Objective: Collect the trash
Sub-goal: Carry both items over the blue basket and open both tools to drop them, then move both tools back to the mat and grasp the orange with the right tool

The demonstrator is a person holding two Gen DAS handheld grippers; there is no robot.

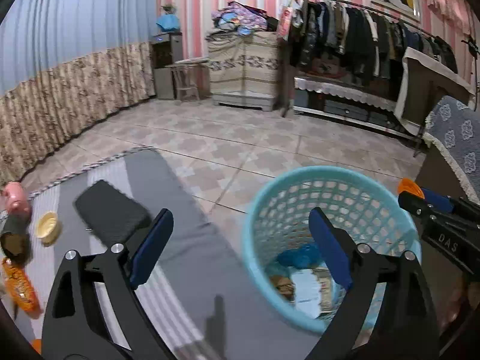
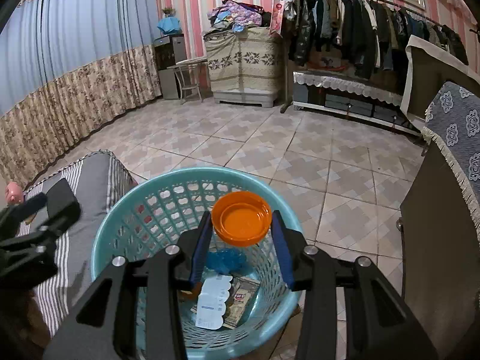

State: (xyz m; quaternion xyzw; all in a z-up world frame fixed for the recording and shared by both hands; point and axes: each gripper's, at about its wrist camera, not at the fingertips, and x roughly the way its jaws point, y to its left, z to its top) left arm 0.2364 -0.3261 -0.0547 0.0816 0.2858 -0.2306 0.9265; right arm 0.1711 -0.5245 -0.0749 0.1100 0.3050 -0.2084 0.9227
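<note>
Clamping an orange lid [image 2: 241,221] over the blue basket [image 2: 120,234], right gripper [image 2: 241,240], left gripper [image 1: 241,252] apart, empty.

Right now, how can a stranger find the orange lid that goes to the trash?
Find the light blue mesh basket on the tiled floor beside the striped grey cushion. The right gripper holds the orange lid above it: round, shallow, the only orange thing there.

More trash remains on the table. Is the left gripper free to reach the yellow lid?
Probably yes: the left gripper is open and empty, and the yellow lid lies uncovered beside the black case.
</note>
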